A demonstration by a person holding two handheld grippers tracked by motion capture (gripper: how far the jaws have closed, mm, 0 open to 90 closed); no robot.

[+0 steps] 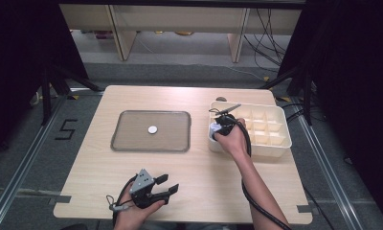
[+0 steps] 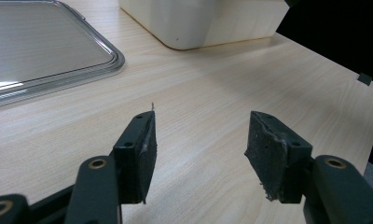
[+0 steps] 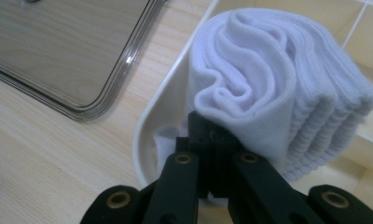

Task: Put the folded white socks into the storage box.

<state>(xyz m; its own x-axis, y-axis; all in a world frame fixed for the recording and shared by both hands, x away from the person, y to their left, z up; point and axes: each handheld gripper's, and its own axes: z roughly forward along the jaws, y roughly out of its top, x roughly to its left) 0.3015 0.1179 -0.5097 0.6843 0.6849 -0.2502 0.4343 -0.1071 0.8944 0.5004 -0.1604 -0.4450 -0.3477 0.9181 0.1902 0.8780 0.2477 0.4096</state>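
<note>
right hand-held gripper (image 3: pixel 212 140) clamped on rolled white sock (image 3: pixel 273 88) | sock at divided bin's (image 1: pixel 283 125) near-left corner, seemingly over a compartment | tray (image 1: pixel 132 143) lies left | left hand-held gripper (image 1: pixel 169 188) gapes idle over tabletop (image 1: pixel 204 177)

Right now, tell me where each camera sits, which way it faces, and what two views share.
High view: above the person's side, looking forward and down on the table; both forearms, left gripper and right gripper show.
Left gripper view: rides the left gripper, looking along its open jaws across bare tabletop towards the tray.
Right gripper view: rides the right gripper, jaws shut on a white folded cloth at the divided box.
All three share the tray and the divided box.
</note>
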